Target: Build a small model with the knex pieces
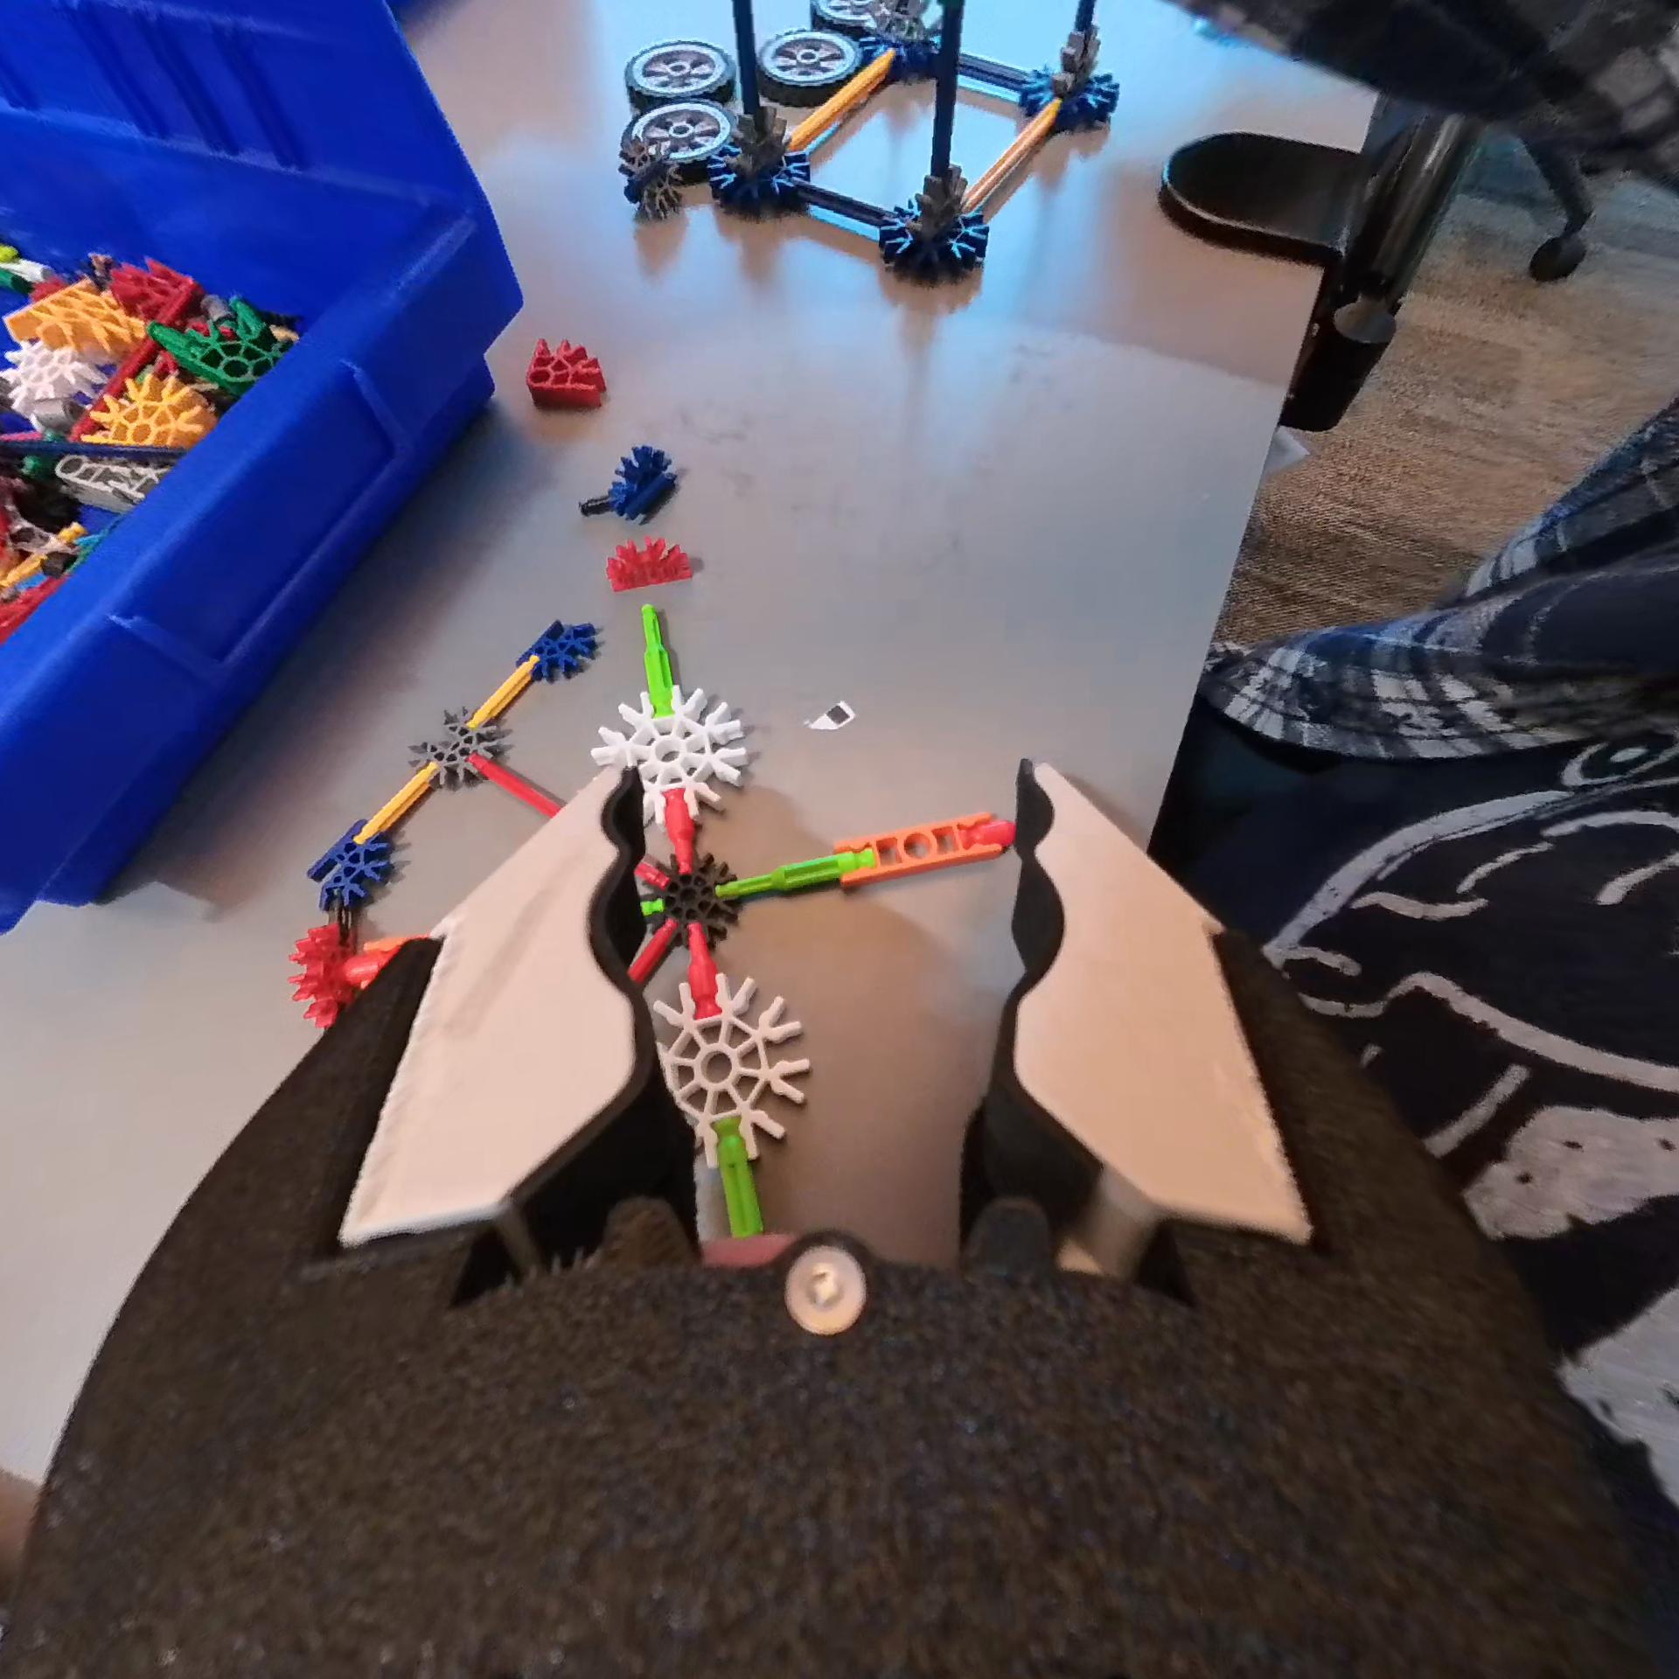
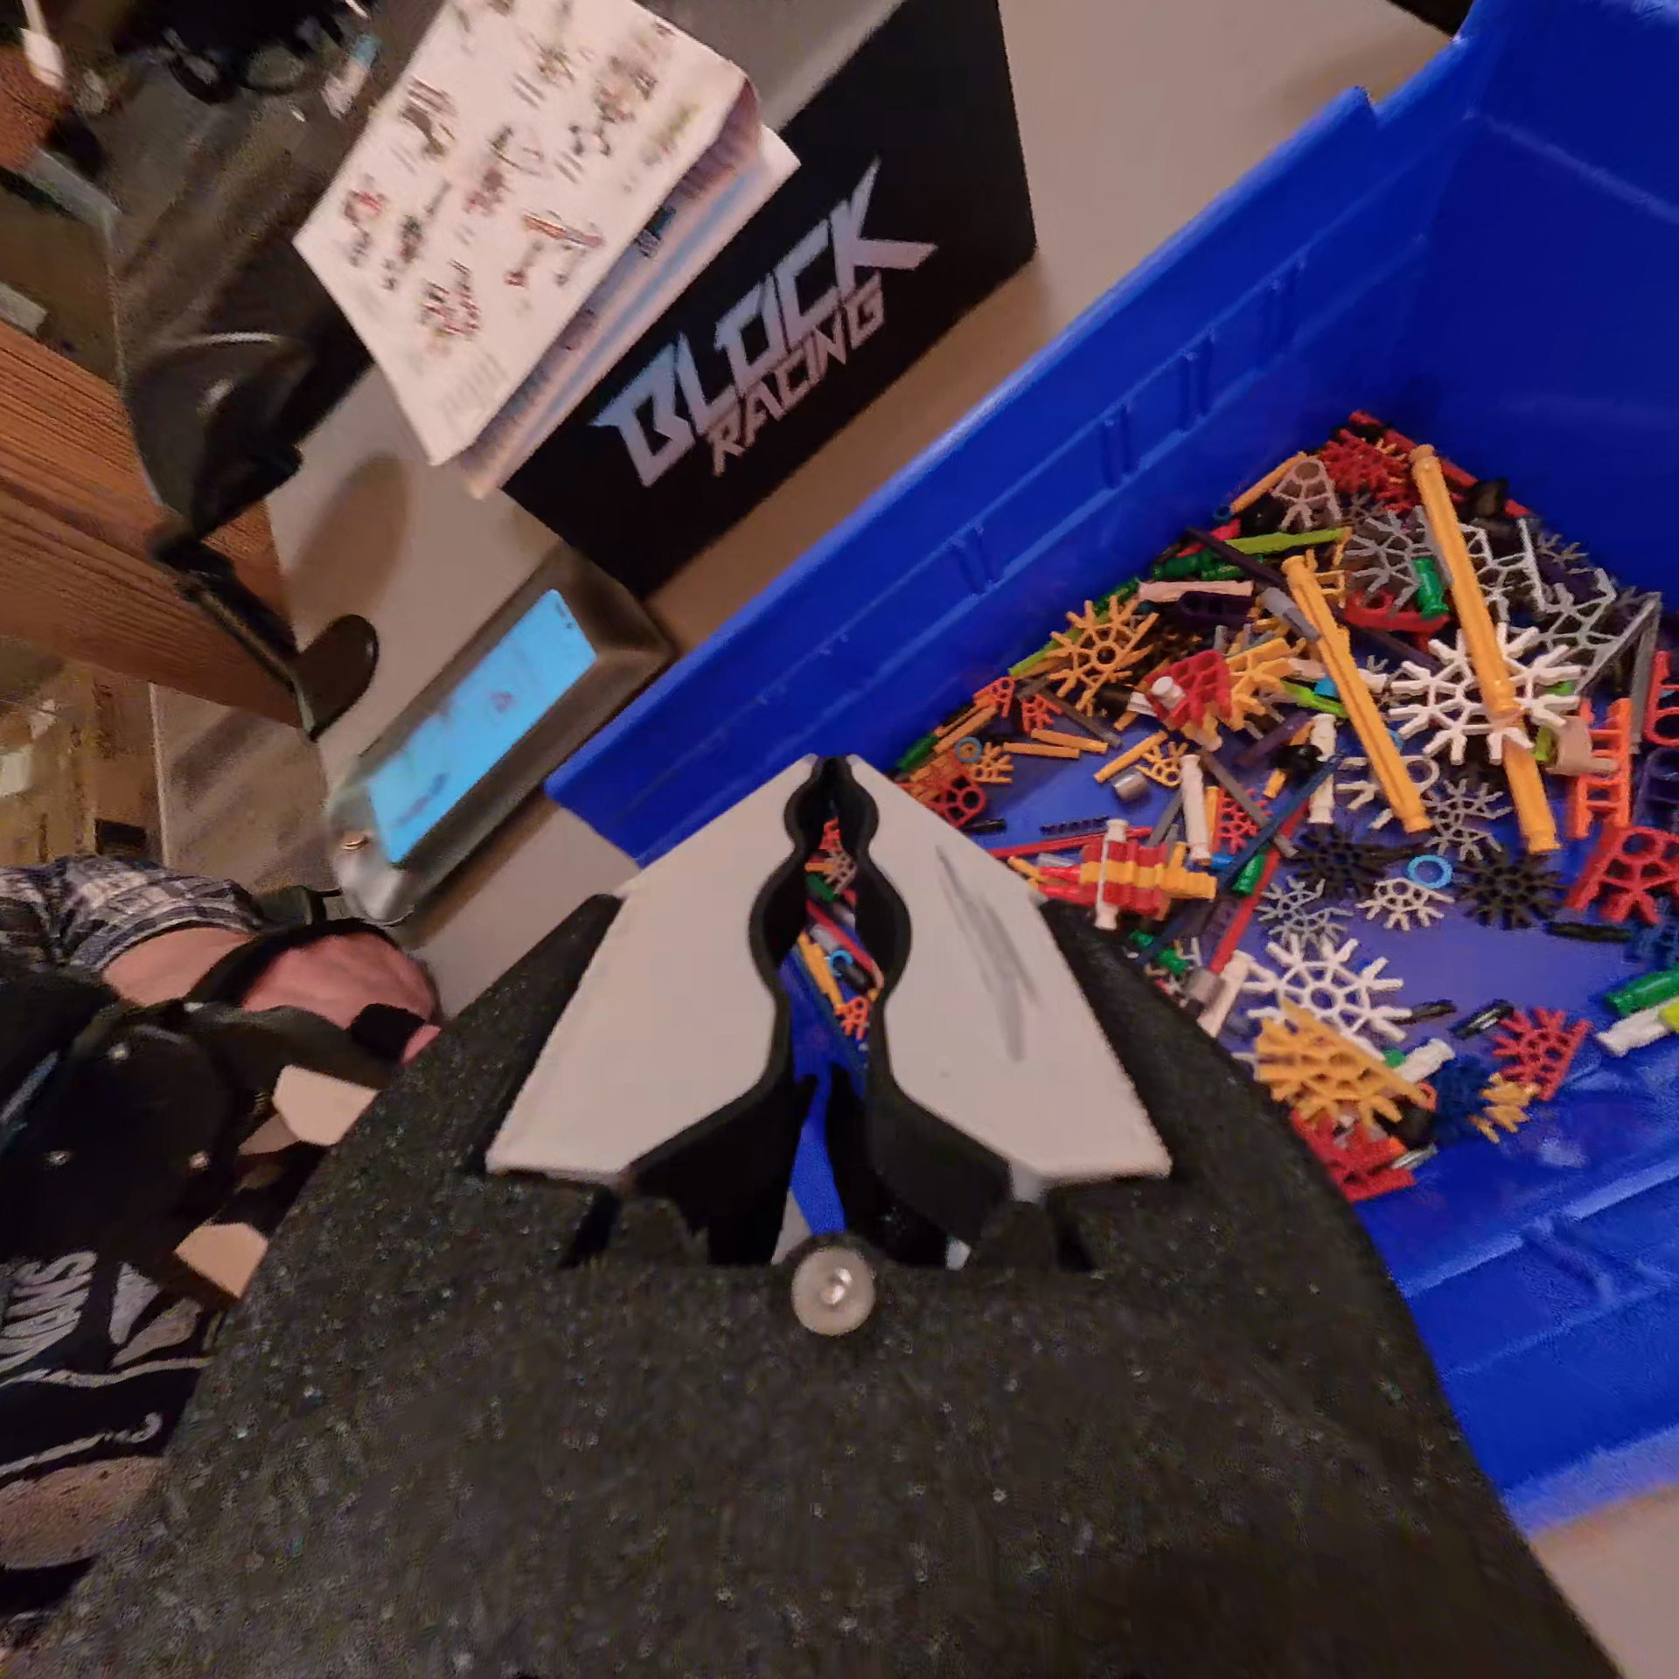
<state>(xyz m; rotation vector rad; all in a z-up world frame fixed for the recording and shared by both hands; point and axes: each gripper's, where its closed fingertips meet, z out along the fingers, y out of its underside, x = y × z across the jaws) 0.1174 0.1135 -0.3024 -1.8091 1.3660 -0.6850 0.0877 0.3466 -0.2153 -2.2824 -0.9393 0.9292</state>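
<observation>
While its fingers stand wide apart, the left tool (image 1: 822, 818) hangs low over a flat rod-and-connector assembly lying on the grey table (image 1: 954, 472). A black hub (image 1: 695, 898) sits between the fingers, nearer the left one, with red and green rods fanning out to two white snowflakes (image 1: 674, 750) and an orange connector (image 1: 918, 847) whose far end lies close by the right finger. Nothing is held; whether the left finger touches the red rod beside it cannot be told. A second string of blue and grey connectors on yellow rods (image 1: 454, 754) lies to the left, and loose red and blue pieces trail toward a wheeled frame (image 1: 863, 127) at the table's far end.

Over the blue bin (image 2: 1136, 472) the right tool (image 2: 831, 768) hangs with its tips drawn together; the wavy gap behind them shows only the jumble of parts below, so it looks empty. It is tilted above the bin's near wall. Beyond lie a black box (image 2: 772, 363), an open booklet (image 2: 527, 200) and a lit screen (image 2: 481, 727).
</observation>
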